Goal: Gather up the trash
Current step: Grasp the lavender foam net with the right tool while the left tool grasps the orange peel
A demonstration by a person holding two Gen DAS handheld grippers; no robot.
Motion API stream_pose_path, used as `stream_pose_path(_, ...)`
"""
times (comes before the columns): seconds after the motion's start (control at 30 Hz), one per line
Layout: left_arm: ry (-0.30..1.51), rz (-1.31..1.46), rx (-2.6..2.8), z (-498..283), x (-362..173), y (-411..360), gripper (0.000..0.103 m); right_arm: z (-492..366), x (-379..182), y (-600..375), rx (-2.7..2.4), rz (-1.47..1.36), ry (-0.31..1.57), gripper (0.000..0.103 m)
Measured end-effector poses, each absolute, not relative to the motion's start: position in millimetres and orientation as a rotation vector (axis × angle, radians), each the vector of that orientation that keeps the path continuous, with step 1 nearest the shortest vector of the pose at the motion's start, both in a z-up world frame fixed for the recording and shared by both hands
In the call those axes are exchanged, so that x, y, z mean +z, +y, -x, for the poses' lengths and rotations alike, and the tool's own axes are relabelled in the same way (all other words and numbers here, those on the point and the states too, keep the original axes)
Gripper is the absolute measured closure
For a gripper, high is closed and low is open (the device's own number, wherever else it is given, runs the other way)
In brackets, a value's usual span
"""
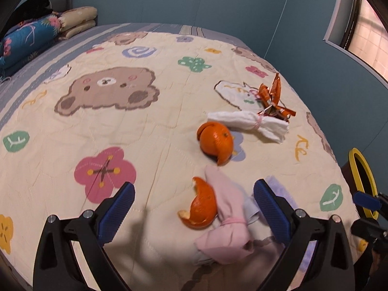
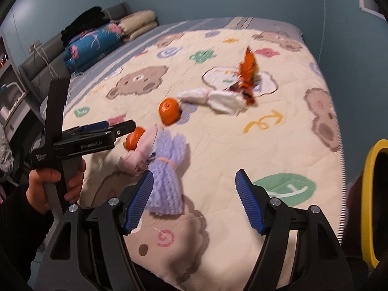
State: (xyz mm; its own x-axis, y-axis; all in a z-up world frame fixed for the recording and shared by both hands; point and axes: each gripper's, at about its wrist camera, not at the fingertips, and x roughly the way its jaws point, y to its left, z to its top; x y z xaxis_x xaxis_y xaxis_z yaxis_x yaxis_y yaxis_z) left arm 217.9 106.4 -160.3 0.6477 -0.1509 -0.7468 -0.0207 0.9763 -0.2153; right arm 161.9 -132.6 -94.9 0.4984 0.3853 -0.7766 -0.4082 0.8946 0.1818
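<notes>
Left wrist view: left tool (image 1: 194,206) open, jaws wide apart, nothing between the pads, low over the bed quilt (image 1: 157,126). Between the jaws lies a curled orange peel piece (image 1: 200,206), touching a pink tied cloth bundle (image 1: 228,220) whose long axis runs from near to far. Farther out: a hollow orange peel shell (image 1: 214,141), then a white tied cloth bundle (image 1: 249,122) lying crosswise, and an orange foil wrapper (image 1: 272,97) standing up behind it. Yellow-rimmed bin (image 1: 363,181) at right edge. Right wrist view: right tool (image 2: 194,198) open and empty. This view alone shows a lavender knit bundle (image 2: 167,174) beside the pink one, long axis near to far, and the hand (image 2: 46,186) gripping the left tool's handle.
</notes>
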Motion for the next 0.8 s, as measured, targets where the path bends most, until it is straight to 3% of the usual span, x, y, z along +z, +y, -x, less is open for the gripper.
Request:
stream_pose_path(0.2,0.901,0.232,-0.095,-217,-175,111,0.009,-161,-115,-111,0.518,0.053,0.989,0.036)
stream_pose_path(0.3,0.929,0.236,-0.107,-219,-184,111,0.017,-161,-124,-103,0.518,0.074,1.002,0.036)
stream_pose_path(0.63,0.953,0.283,-0.160,-225,-195,114,0.055,-170,-151,-81,0.537,0.089,1.080,0.048)
stream_pose_path(0.67,0.955,0.292,-0.178,-225,-195,114,0.064,-170,-152,-80,0.539,0.091,1.080,0.054)
stream_pose_path(0.7,0.956,0.297,-0.193,-226,-195,113,0.067,-171,-152,-80,0.542,0.090,1.077,0.061)
stream_pose_path(0.8,0.946,0.283,-0.202,-225,-195,109,0.075,-172,-152,-76,0.559,0.104,1.076,0.068)
